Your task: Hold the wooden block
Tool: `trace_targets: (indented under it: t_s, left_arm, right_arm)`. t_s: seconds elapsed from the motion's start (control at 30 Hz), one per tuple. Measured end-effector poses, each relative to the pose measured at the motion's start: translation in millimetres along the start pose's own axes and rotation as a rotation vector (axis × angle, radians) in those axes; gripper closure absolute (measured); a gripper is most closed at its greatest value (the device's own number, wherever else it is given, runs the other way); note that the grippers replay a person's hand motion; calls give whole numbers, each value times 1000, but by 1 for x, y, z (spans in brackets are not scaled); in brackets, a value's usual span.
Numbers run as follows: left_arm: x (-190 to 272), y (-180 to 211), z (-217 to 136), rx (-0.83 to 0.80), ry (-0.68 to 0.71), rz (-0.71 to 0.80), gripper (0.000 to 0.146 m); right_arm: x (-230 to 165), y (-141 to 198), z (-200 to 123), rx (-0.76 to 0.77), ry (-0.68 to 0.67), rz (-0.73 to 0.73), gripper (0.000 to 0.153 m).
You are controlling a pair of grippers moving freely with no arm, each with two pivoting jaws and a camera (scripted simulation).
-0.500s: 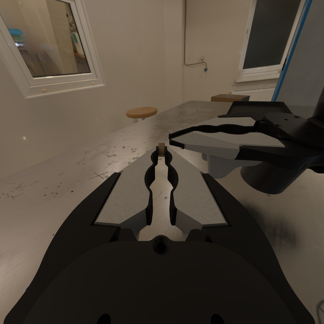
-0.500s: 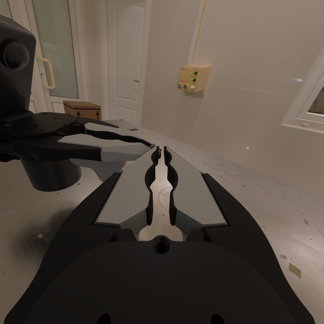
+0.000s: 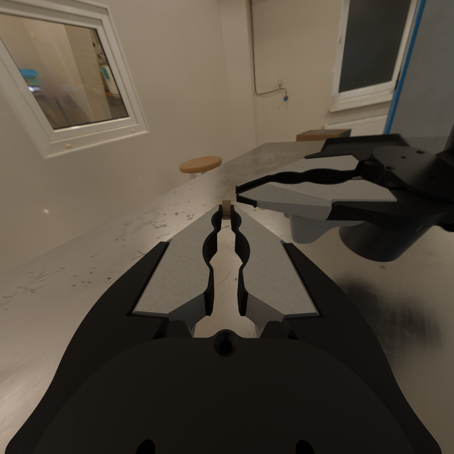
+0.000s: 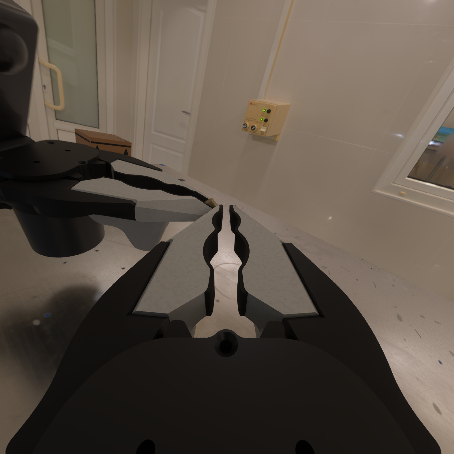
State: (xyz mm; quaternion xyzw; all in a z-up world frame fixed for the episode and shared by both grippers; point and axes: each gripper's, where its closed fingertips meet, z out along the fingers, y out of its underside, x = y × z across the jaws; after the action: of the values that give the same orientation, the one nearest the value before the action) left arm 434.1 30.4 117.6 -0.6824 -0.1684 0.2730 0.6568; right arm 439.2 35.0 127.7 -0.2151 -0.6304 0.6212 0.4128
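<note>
Jaws on the left gripper (image 3: pixel 226 208) are drawn in narrow and pinch a small wooden block (image 3: pixel 226 208) right at their tips, the pale piece standing up a little above the dark fingertips and lifted clear of the tabletop (image 3: pixel 81 277). Jaws on the right gripper (image 4: pixel 225 207) are nearly together too, with only a thin slit between them and nothing in it that I can see. From where I stand the two noses almost meet, the right one coming in sideways just beside the block without touching it. I would say the grasp is made and the holding step is under way. What comes next, in my view, is mostly steadiness: keep the squeeze even and the wrist level, since so little wood sits between the tips that it could twist or slip out. The right one should stay off it, or widen first if it is meant to help.
</note>
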Motion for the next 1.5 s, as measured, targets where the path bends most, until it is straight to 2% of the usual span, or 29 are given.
trace_targets:
  t_s: [0.17,0.27,0.47,0.7,0.83,1.0,1.23,1.5]
  left_arm:
    - [2,0,-1,-11,-21,80,140]
    - [4,2,1,-13,15,28,140]
    - [4,2,2,-10,27,-20,140]
    - [3,1,0,-13,-7,23,140]
    - [4,-1,-1,-6,-37,79,140]
    - [5,-3,-2,17,3,-16,140]
    - [6,-3,-2,10,-19,24,140]
    - [1,10,6,-76,14,-3,140]
  right_arm:
    - [0,1,-2,4,-40,40,148]
    - [0,1,-4,26,-64,23,148]
    - [2,2,-3,12,-30,-2,148]
    - [1,2,-3,3,0,-56,148]
    - [0,0,-3,18,-48,66,148]
    - [-1,-2,-3,39,-56,83,148]
    - [-1,-1,-2,39,-61,146,148]
    - [5,12,2,-104,-78,84,147]
